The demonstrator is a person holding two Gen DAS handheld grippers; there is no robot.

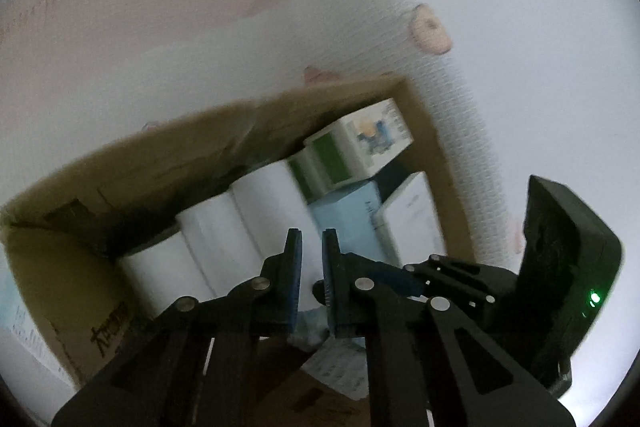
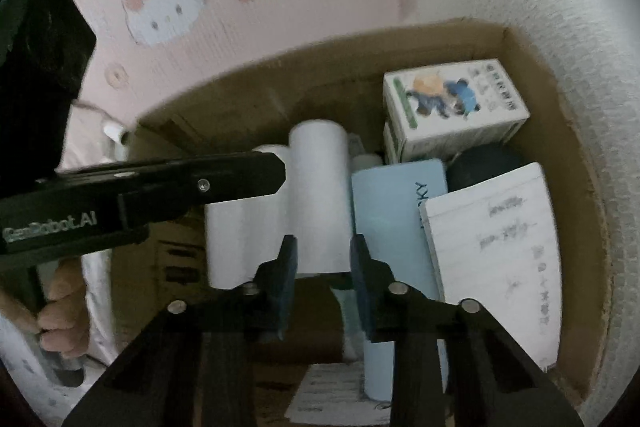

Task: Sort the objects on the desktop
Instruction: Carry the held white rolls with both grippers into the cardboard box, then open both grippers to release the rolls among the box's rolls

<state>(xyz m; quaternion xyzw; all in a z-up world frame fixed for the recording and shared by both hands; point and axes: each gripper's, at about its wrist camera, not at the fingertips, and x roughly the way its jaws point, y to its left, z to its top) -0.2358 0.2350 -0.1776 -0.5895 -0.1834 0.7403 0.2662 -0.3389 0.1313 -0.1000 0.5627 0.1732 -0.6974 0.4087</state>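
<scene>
Both grippers point down into an open cardboard box. Inside lie white rolls, a pale blue box, a green-and-white cartoon carton and a white printed box. My left gripper hangs over the rolls, its jaws drawn to a narrow slit. A pale crumpled bit fills the slit low down, and whether it is gripped is unclear. My right gripper stands partly open above the end of a roll, with nothing pressed between its pads.
A printed sheet lies on the box floor and a dark round thing sits behind the white box. Pink cartoon fabric and white quilted fabric surround the box. A hand holds the left gripper's handle.
</scene>
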